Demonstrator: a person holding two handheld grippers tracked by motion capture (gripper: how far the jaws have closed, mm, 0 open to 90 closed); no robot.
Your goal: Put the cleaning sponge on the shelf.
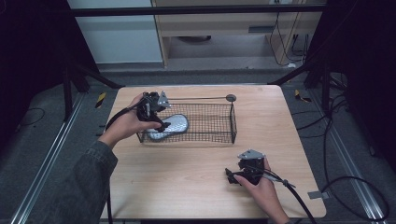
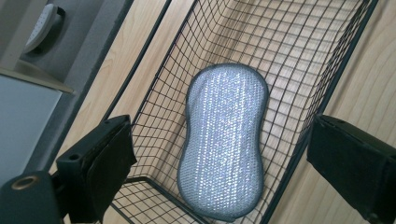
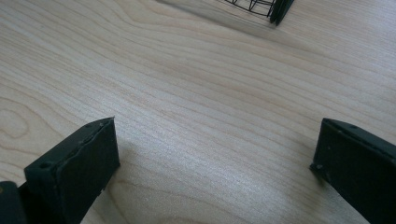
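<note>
Right hand-held gripper (image 1: pixel 232 176) sits low on the near worktop (image 1: pixel 196 186), jaws spread wide, nothing between them; in its own view I see bare wood and a corner of the basket (image 3: pixel 273 9) farther off. It's well apart from the work.

Left hand-held gripper (image 1: pixel 161 125) is at the left end of the wire basket (image 1: pixel 219 122), jaws also wide and holding nothing. From its own view the scrub pad (image 2: pixel 224 140) lies flat on the basket floor, between the two jaws but below them, not touched as far as I can tell.

Handling, my read: the pad (image 1: pixel 169 126) looks light and soft, a peanut-shaped sponge with a shiny woven cover. It should squash under the jaws, so little breakage risk, but the cover may be a bit slick. I'd take it across the narrow waist, where the jaws span it easily. Lying flat on mesh, it gives little edge to grab; a jaw tip could snag a wire, and the light basket may shift.
</note>
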